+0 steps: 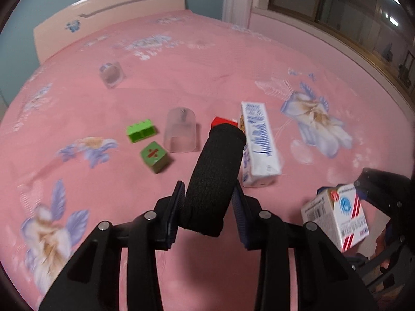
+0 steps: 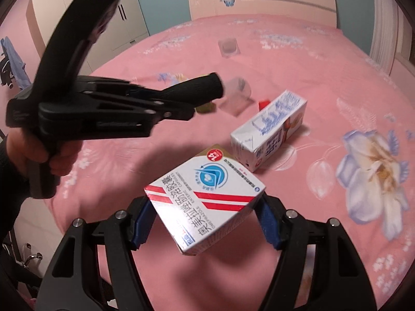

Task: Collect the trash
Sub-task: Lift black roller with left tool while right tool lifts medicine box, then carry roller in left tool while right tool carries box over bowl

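My left gripper (image 1: 208, 194) is shut on a black foam roll (image 1: 212, 176) and holds it above the pink bed; it also shows in the right wrist view (image 2: 197, 92). My right gripper (image 2: 207, 208) is shut on a white medicine box (image 2: 205, 197) with red stripes, also seen in the left wrist view (image 1: 337, 217). A blue-and-white milk carton (image 1: 259, 140) lies on the bed (image 1: 207, 59) beyond both grippers, also in the right wrist view (image 2: 269, 129).
A clear plastic cup (image 1: 180, 133) lies beside a green brick (image 1: 141, 131), a green cube (image 1: 154, 156) and a red block (image 1: 220, 121). Another clear cup (image 1: 111, 75) sits farther back. A headboard (image 1: 109, 13) and a window (image 1: 350, 13) bound the bed.
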`<state>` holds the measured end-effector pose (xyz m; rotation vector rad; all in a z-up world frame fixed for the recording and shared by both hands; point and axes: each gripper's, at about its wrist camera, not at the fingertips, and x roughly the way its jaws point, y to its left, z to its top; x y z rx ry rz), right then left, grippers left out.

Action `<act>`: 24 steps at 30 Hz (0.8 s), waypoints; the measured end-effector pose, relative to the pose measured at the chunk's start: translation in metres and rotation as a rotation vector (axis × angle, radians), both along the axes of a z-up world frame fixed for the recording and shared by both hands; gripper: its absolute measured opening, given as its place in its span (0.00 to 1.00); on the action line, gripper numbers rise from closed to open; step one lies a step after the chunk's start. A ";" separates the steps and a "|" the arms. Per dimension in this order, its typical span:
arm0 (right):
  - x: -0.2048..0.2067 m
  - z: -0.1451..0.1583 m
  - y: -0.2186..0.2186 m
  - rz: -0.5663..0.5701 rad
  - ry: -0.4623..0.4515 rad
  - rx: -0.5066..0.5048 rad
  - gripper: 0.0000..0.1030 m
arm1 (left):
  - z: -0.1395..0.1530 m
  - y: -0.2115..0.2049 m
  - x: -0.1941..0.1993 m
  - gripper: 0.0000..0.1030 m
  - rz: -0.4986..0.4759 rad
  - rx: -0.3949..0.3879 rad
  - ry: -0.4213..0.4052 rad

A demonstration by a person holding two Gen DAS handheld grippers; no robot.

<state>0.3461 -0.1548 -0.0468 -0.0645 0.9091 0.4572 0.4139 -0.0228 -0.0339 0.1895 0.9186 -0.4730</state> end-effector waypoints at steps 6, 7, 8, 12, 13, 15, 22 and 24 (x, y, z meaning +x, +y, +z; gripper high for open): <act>-0.040 0.061 -0.002 0.002 -0.093 -0.011 0.67 | 0.057 0.011 -0.050 0.37 0.070 0.020 -0.061; -0.046 0.070 -0.001 0.004 -0.107 -0.011 0.67 | 0.066 0.012 -0.060 0.37 0.078 0.023 -0.071; -0.055 0.083 -0.001 0.007 -0.127 -0.012 0.67 | 0.074 0.014 -0.068 0.37 0.085 0.024 -0.080; -0.087 0.118 -0.001 0.016 -0.190 -0.017 0.67 | 0.105 0.020 -0.109 0.37 0.113 0.027 -0.123; -0.093 0.126 -0.002 0.019 -0.202 -0.018 0.67 | 0.112 0.021 -0.120 0.37 0.120 0.027 -0.133; -0.110 0.142 -0.003 0.024 -0.228 -0.021 0.67 | 0.125 0.025 -0.142 0.37 0.141 0.023 -0.152; -0.160 0.172 0.000 0.051 -0.280 -0.028 0.67 | 0.147 0.033 -0.205 0.37 0.177 0.024 -0.193; -0.175 0.177 0.001 0.059 -0.284 -0.028 0.67 | 0.147 0.036 -0.221 0.38 0.184 0.017 -0.191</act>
